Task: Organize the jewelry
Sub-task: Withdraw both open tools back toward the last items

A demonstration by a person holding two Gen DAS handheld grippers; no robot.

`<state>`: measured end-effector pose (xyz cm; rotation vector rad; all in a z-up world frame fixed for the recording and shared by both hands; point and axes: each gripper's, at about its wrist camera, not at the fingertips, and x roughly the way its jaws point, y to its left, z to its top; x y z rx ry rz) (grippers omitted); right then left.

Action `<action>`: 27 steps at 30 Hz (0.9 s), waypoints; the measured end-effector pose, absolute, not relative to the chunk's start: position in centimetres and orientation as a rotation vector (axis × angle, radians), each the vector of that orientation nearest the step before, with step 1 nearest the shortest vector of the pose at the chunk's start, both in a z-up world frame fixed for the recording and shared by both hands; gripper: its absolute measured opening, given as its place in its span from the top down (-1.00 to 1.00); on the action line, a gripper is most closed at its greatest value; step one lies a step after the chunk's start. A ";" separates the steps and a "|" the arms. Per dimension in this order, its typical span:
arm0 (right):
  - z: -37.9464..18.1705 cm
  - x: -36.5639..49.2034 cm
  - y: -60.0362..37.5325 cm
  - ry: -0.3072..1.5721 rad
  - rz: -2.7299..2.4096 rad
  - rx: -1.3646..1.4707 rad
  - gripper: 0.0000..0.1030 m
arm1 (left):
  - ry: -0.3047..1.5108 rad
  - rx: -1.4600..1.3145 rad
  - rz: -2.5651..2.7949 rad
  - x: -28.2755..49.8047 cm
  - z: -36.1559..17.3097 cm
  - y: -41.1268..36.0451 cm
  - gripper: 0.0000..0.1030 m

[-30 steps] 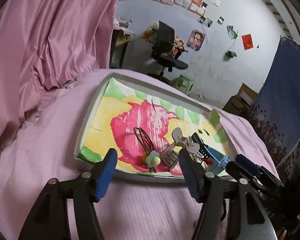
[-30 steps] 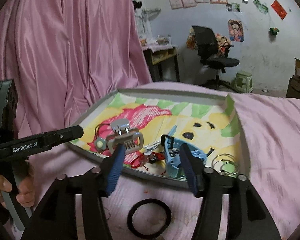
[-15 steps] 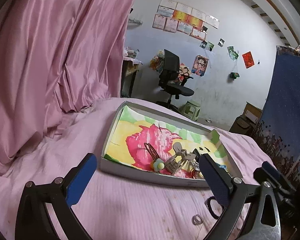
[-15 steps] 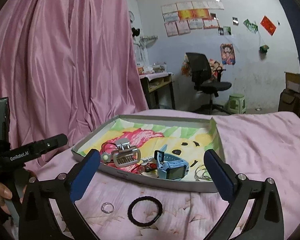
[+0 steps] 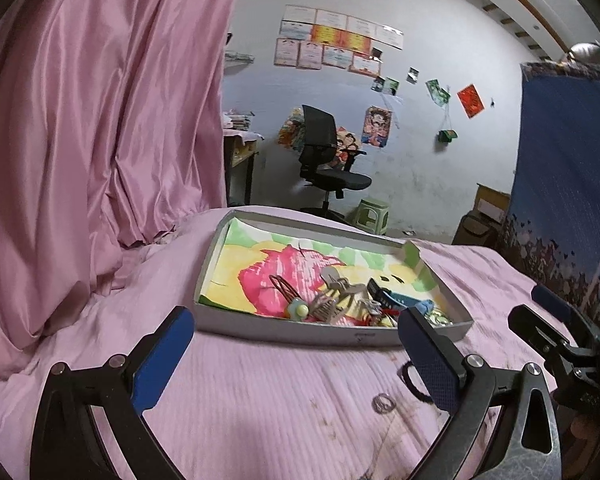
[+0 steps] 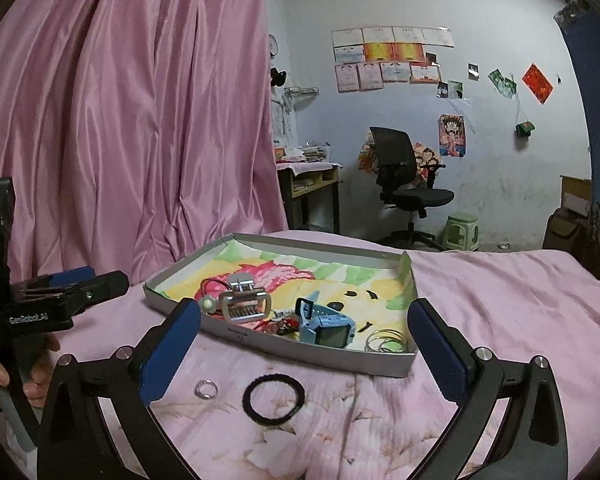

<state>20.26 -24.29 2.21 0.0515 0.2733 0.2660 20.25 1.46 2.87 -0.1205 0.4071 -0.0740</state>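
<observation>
Grey tray (image 6: 320, 354) w/ bright painted liner, blue watch (image 6: 327, 327), silver clip (image 6: 244, 306) inside, black band (image 6: 274, 398), ring (image 6: 206, 388) just outside, both grippers (image 5: 296, 360) (image 6: 306, 354) spread wide, empty

Left wrist view: looks forward along its fingers (image 5: 162, 354), low over the pink bedspread (image 5: 260, 396), tray (image 5: 300, 330) just beyond the fingertips. Right wrist view: same heading, from further right, tray (image 6: 324, 354) between and beyond its fingers (image 6: 440, 354). Shared: tray, ring (image 6: 206, 388), black hair tie (image 6: 274, 399), office chair (image 6: 404, 184).
</observation>
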 end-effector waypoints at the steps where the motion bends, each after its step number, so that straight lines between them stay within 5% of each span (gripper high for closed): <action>1: 2.2 20.2 -24.4 0.275 0.265 0.049 -0.98 | 0.409 -0.112 -0.078 20.1 2.8 1.3 -0.99; 21: 0.1 21.8 -25.3 0.424 0.255 0.053 -0.95 | 0.573 -0.096 -0.144 21.1 1.0 0.4 -0.99; 27: -1.3 23.1 -25.3 0.511 0.290 0.068 -0.51 | 0.628 -0.092 -0.199 21.8 0.2 0.0 -0.75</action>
